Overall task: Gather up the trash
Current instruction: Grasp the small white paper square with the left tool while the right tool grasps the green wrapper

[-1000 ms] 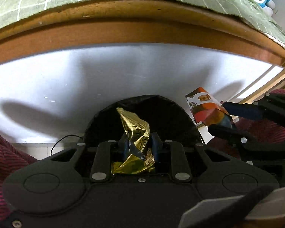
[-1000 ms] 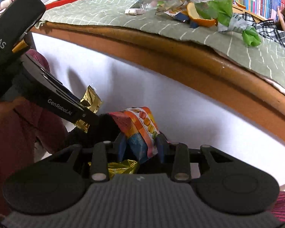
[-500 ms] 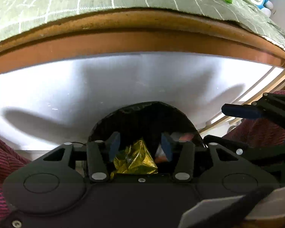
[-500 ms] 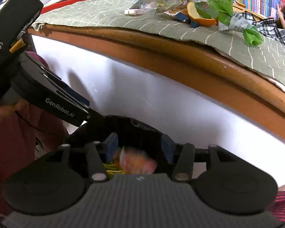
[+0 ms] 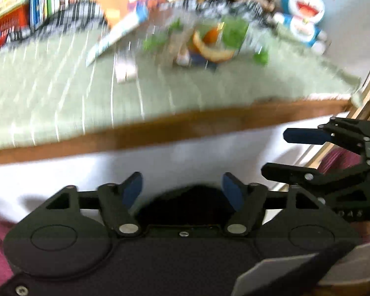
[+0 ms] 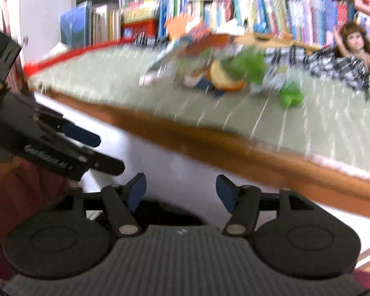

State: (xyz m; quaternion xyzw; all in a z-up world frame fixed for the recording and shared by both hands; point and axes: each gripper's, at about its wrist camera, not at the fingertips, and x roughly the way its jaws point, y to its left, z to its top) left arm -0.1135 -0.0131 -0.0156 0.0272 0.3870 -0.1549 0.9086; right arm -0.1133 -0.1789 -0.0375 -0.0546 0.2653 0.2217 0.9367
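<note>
Now my left claw (image 5: 182, 190) and right claw (image 6: 181, 188) have both just been opening and stand wide with nothing between the pads, above the dark bin mouth (image 5: 185, 202). Blurred trash (image 6: 229, 76) lies heaped on the green-clothed desk (image 6: 296, 123), well apart from both.

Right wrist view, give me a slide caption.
Open, empty right tongs face leftover trash on the green tablecloth.

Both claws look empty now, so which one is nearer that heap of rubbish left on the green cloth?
Probably the right gripper: its view shows the trash pile almost straight ahead. Both are open and empty; the left gripper looks similarly far, so it's close.
</note>
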